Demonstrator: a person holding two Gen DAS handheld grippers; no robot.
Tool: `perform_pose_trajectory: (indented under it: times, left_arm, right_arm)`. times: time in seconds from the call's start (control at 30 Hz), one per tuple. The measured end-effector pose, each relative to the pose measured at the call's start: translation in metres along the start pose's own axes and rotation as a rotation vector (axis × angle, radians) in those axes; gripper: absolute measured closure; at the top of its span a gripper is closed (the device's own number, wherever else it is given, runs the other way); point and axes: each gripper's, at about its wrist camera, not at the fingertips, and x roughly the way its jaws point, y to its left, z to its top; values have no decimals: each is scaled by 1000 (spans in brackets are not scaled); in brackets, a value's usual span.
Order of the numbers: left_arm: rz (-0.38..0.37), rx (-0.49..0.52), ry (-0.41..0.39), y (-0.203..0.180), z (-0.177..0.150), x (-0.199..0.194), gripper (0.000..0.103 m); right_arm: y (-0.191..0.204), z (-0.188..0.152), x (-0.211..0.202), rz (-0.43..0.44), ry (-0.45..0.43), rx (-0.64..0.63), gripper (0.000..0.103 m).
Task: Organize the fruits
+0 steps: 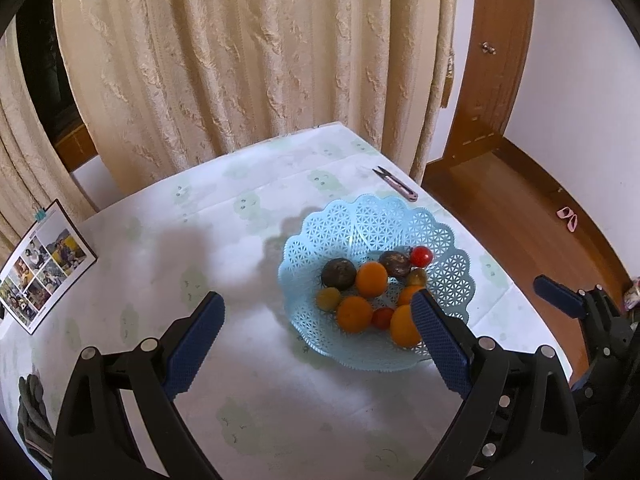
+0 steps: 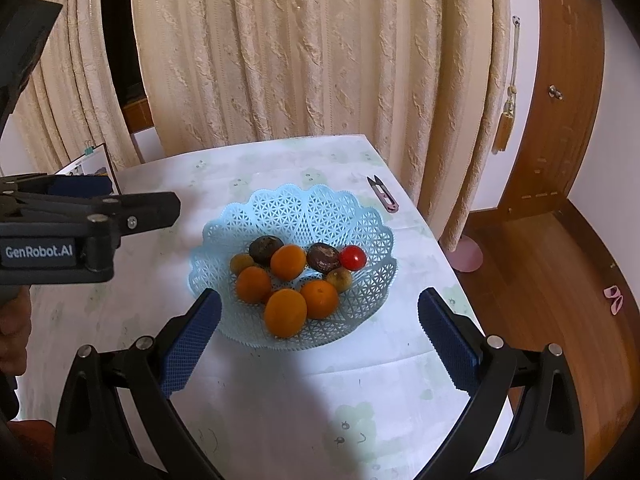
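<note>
We hold both grippers apart and empty above a table covered in a pale printed cloth; the left gripper and right gripper gape wide. The fruits sit in a blue basket, thread snips beyond it, cream curtains behind, wooden floor to the right
</note>
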Motion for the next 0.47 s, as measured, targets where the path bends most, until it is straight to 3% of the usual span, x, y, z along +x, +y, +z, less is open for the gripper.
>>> perform_pose_trajectory:
  times: [0.3, 0.47]
  left_arm:
    - [36, -3, 26, 8, -5, 1, 10]
    - [61, -126, 66, 49, -20, 4, 10]
  right_arm:
    - [9, -1, 5, 24, 17, -5, 3]
    - [39, -1, 13, 97, 42, -43, 3]
